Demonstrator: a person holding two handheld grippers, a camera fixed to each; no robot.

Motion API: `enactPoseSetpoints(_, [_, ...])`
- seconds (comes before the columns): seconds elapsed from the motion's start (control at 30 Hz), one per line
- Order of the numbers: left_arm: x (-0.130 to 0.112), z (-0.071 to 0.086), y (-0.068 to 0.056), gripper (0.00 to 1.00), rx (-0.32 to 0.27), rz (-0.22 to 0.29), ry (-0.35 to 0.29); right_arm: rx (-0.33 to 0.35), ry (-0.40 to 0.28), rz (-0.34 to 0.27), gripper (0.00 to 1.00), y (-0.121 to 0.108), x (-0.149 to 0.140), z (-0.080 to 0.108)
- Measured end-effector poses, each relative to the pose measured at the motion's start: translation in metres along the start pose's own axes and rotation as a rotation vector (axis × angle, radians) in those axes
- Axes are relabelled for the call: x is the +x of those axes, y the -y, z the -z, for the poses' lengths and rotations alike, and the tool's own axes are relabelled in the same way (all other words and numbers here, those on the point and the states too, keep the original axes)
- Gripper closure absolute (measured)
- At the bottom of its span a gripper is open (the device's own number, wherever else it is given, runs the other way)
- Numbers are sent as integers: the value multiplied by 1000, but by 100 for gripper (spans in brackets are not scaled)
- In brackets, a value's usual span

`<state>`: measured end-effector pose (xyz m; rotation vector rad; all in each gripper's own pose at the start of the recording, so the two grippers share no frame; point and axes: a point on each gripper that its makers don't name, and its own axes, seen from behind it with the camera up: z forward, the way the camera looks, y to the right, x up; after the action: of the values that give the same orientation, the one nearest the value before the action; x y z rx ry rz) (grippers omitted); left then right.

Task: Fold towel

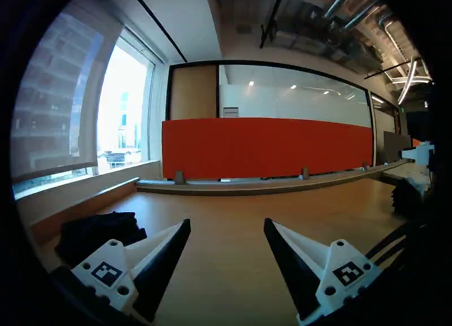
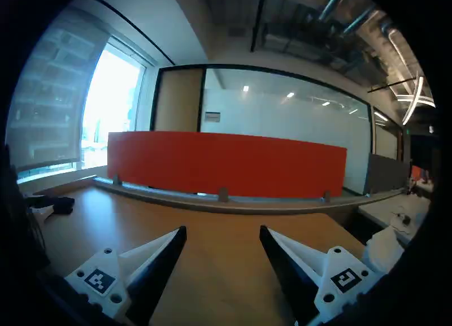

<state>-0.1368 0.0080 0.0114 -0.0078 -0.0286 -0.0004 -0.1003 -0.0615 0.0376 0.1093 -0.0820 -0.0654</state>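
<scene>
dark towel [image 1: 99, 233] left of left gripper [image 1: 226, 221] jaws

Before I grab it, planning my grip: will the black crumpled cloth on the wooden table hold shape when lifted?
Probably floppy: the black crumpled cloth lies in bunched folds. Pushed, it would likely slide or bunch on the smooth wooden table, not roll.

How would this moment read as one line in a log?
left gripper open, empty | right gripper open, empty | dark cloth on table, untouched | orange divider ahead
</scene>
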Motion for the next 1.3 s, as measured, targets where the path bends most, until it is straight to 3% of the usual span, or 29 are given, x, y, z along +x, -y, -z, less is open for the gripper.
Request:
enactPoseSetpoints(0.4, [-13, 1, 14, 4, 12, 20, -30, -6, -25, 21, 0, 0, 3, 3])
enactPoseSetpoints(0.7, [-24, 1, 20, 4, 23, 28, -36, -3, -31, 4, 0, 1, -1, 3])
enactPoseSetpoints(1.3, [-26, 1, 18, 4, 31, 6, -44, -12, -47, -5, 0, -8, -1, 4])
